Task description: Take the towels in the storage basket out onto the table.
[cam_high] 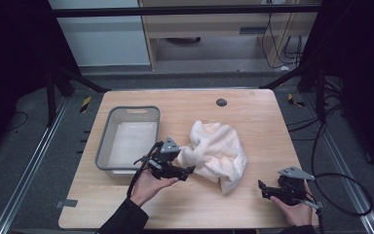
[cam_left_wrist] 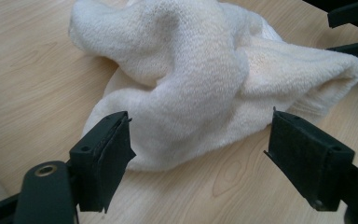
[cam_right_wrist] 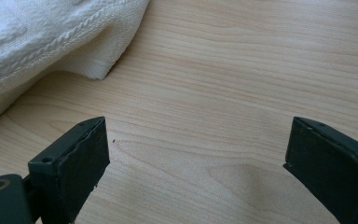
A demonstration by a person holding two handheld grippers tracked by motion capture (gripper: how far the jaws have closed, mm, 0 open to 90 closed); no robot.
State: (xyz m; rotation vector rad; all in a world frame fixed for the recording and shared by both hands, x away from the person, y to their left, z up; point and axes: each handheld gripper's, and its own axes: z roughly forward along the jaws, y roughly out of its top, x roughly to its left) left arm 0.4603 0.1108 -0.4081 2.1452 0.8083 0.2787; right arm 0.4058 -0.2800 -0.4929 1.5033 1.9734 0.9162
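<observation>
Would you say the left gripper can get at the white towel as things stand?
Probably yes: the left gripper has its jaws open right at the edge of the crumpled white towel, with bare wooden table and nothing else between them.

Beyond your claws, the wooden table (cam_high: 253,105) stands on grey floor (cam_high: 24,146) between metal rails (cam_high: 27,170); farther off, a pale cabinet (cam_high: 209,24), perhaps with cables (cam_high: 292,48) beside it.

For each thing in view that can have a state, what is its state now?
towel: crumpled in a heap on the table, not held.
grey bin: upright, nothing inside.
left tongs: open, at the towel's edge, not pressing it.
right tongs: open, over bare wood, apart from the towel.
</observation>
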